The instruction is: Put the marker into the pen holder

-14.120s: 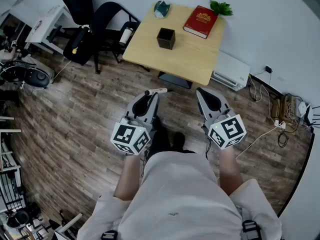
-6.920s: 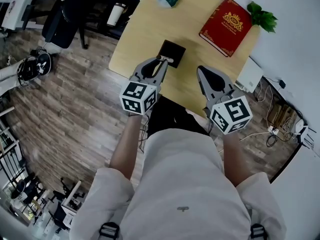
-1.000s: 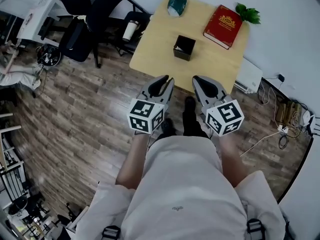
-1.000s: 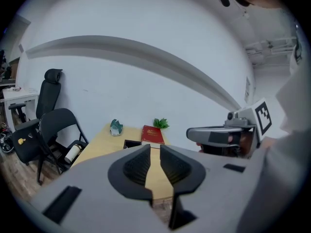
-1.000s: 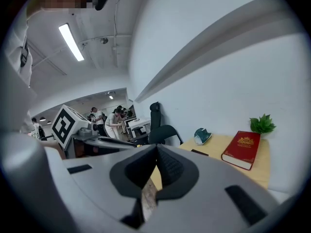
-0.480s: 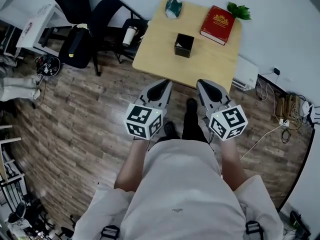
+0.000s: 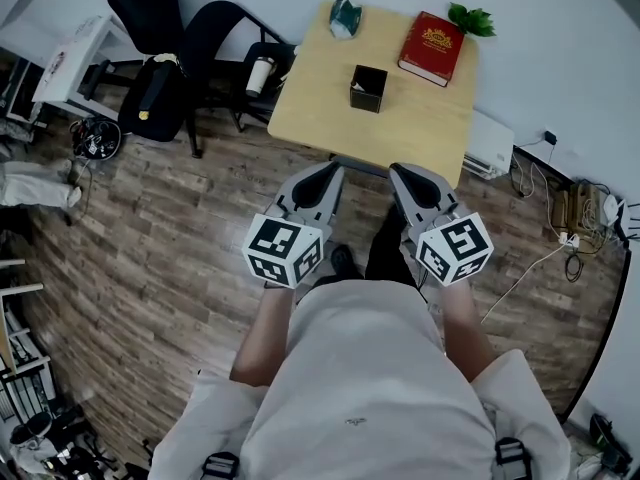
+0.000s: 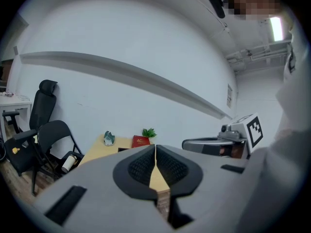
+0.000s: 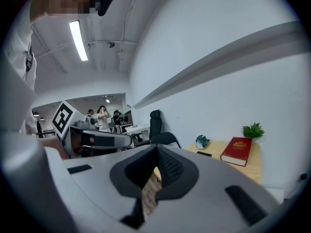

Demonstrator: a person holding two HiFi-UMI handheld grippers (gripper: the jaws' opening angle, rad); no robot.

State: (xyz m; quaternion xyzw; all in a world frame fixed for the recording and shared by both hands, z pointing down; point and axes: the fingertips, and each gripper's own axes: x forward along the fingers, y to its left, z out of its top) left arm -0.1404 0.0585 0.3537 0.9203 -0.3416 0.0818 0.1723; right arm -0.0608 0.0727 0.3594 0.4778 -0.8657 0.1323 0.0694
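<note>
The black pen holder (image 7: pixel 368 88) stands mid-way across the light wood table (image 7: pixel 420 128), far ahead of me. A pale end shows inside its rim, which looks like the marker (image 7: pixel 360 81). My left gripper (image 7: pixel 331 169) and right gripper (image 7: pixel 399 171) hang side by side over the floor in front of the table, both shut and empty. The left gripper view shows closed pads (image 8: pixel 146 166) with the holder (image 8: pixel 122 149) a small dark shape beyond. From the right gripper view, shut pads (image 9: pixel 167 166) sit in front of the distant holder (image 9: pixel 204 154).
A red book (image 7: pixel 431 42), a green plant (image 7: pixel 470 18) and a teal object (image 7: pixel 344 16) sit at the table's far edge. Black chairs (image 7: pixel 215 38), a bag and a cup stand left. A white unit (image 7: pixel 490 143) and cables (image 7: pixel 560 218) lie right. People stand far off (image 9: pixel 102 118).
The left gripper held the marker 14 s ago and was at the holder 7 s ago; now it is empty. Over the last second I have backed slightly from the table.
</note>
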